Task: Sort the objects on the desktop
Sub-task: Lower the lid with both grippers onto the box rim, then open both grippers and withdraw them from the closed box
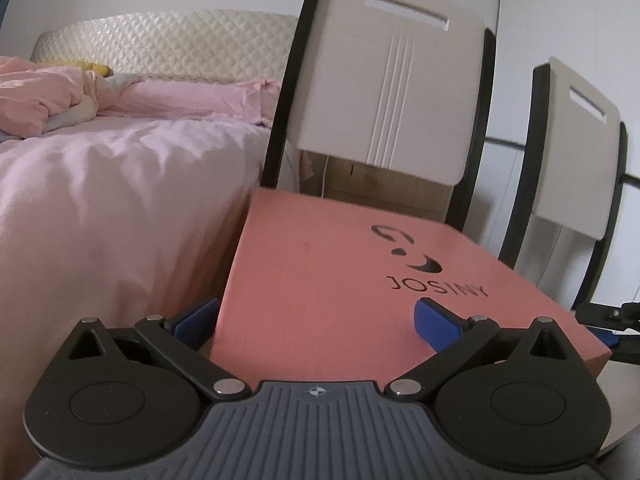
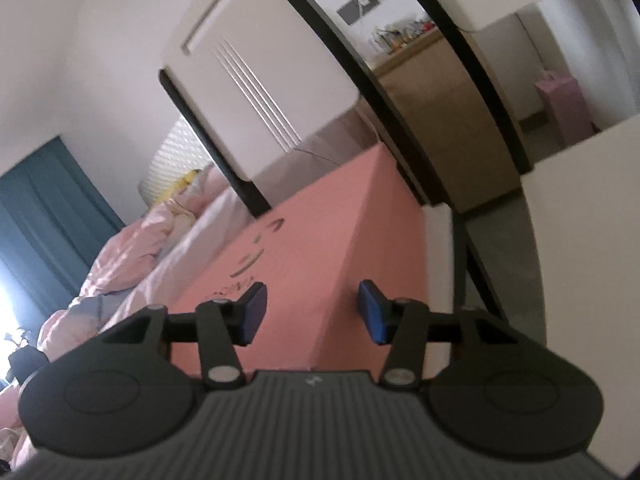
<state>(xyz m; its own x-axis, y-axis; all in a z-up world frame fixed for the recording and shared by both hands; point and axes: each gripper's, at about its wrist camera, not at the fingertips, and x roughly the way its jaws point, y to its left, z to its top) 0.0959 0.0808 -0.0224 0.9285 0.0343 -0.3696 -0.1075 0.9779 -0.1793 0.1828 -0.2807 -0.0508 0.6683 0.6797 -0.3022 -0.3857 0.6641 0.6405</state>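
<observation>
Box (image 1: 320, 280): a pink carton with a flat lid, printed with a dark logo (image 1: 408, 248) and lettering on top. It sits just beside the bed (image 1: 100, 184), with two folding chairs (image 1: 384, 92) standing behind it. What carries the box is not visible in either view; no worktop can be identified.

Left gripper (image 1: 316, 320): positioned at the near edge of the box, low over the lid. Jaws are apart, with one blue pad at the box's bed-side edge and the other over the lid below the lettering. Nothing is clamped.

Right gripper (image 2: 312, 312): seen in a tilted view, positioned at a near corner of the box (image 2: 304, 256). Jaws are apart, one pad over the lid and one over the side face. Nothing is clamped.

Handling assessment:
- Material appears to be rigid cardboard. Expect stiff faces that hold shape under moderate pressure, with a matte surface that should give fair grip.
- Weight cannot be judged; contents are hidden. Treat as possibly loaded.
- The lid may be separate. A grip on the lid alone risks lifting it off the base.
- The box looks wider than either jaw opening. A single-gripper pinch across the body is unlikely to work.
- Recommended hold: one gripper at each opposite side, pressing inward on the base, or a pinch on an edge wall.
</observation>
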